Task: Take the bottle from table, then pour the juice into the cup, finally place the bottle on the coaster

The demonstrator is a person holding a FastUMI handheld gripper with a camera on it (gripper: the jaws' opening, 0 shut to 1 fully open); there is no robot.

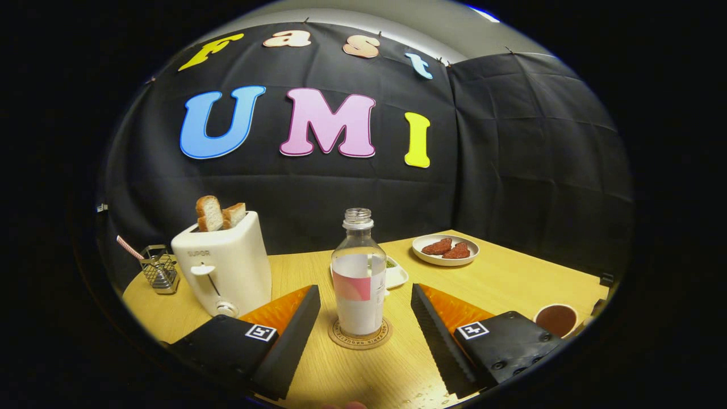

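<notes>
A clear uncapped bottle (358,272) with a white and pink label stands upright on a round cork coaster (360,335) on the wooden table. My gripper (363,304) is open, one finger on each side of the bottle, with a gap between each finger and the bottle's wall. A small cup (556,319) holding dark liquid stands to the right, beyond the right finger.
A white toaster (224,267) with two bread slices stands left of the bottle. A wire holder (159,268) with a striped straw sits further left. A white plate (446,250) with two reddish pieces lies at the back right. A small white dish (396,274) sits behind the bottle.
</notes>
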